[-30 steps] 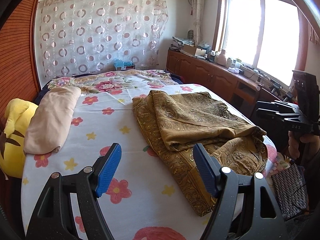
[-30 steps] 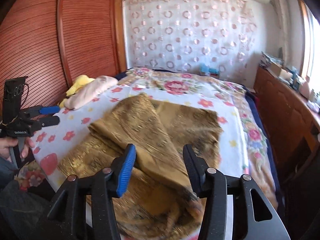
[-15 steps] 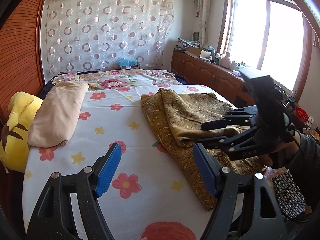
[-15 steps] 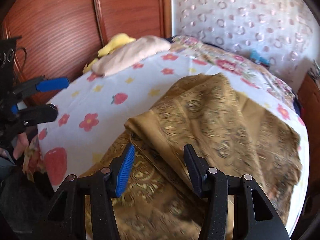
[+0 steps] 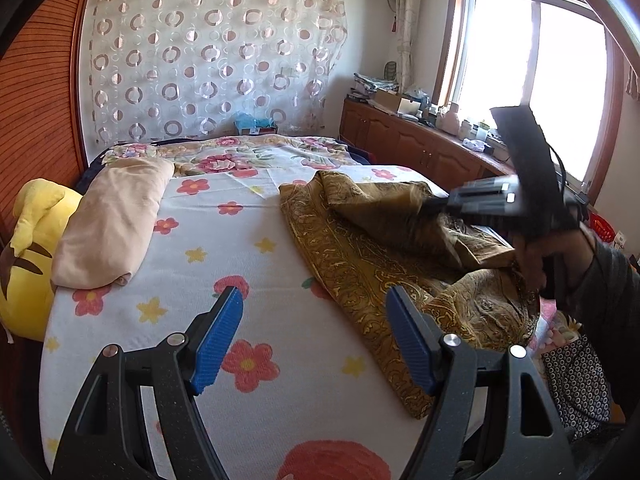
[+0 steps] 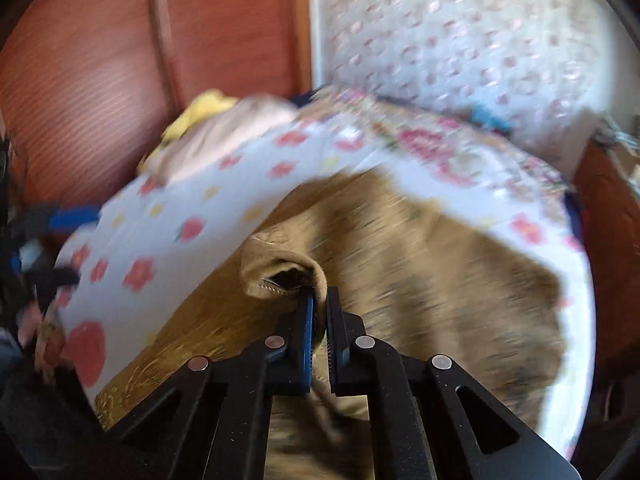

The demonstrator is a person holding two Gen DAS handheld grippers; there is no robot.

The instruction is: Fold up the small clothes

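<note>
The right gripper (image 6: pixel 319 312) pinches a fold of the gold patterned cloth (image 5: pixel 360 256), which lies on the flowered bedsheet (image 5: pixel 240 240). The left gripper (image 5: pixel 316 340) hovers spread, empty. Wood panelling (image 6: pixel 100 60) behind; right view blurred.

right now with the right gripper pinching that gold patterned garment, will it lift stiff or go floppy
Probably floppy: the gold garment bunches into a soft curl where the right gripper pinches it. It lies in loose folds on the bed sheet, so the rest will likely drape and trail. It looks thin, so probably light.
</note>
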